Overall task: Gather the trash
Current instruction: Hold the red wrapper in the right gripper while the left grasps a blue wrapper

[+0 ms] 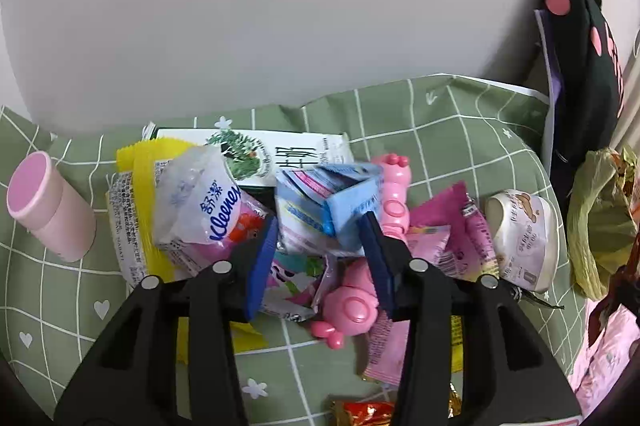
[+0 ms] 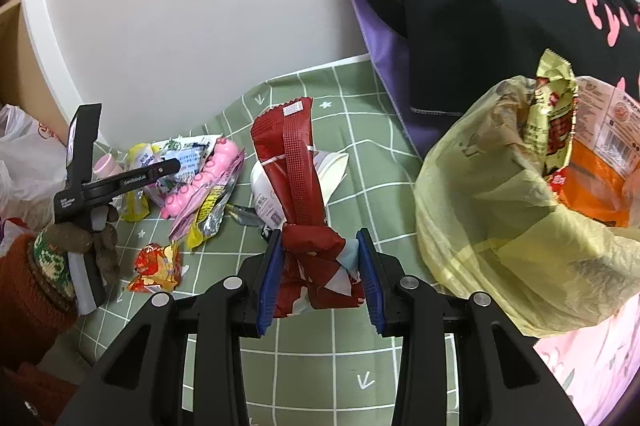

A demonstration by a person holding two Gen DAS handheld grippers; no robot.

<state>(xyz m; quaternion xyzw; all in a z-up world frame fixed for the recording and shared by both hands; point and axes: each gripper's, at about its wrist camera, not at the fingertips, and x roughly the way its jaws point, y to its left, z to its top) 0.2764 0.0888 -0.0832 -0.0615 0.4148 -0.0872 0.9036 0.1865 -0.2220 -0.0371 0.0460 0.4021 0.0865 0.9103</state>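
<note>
The left hand-held gripper [image 1: 320, 246] hangs over a heap of litter on the counter [image 1: 460, 130], which is covered in a green checked cloth. Its blue pads stand spread, pressing on nothing; a light blue packet [image 1: 340, 202] lies between and just beyond the tips. Beside it sit a Kleenex tissue pack [image 1: 200, 202], a milk carton [image 1: 272, 150], a pink toy [image 1: 352, 306] and a pink cylinder [image 1: 44, 206]. The right hand-held gripper [image 2: 320, 266] pinches a crumpled red wrapper [image 2: 300, 178], which stands up between its pads. Just right of it a yellow-green trash bag [image 2: 480, 226] gapes open with wrappers already inside. A gloved hand [image 2: 80, 242] grips the left tool.
</note>
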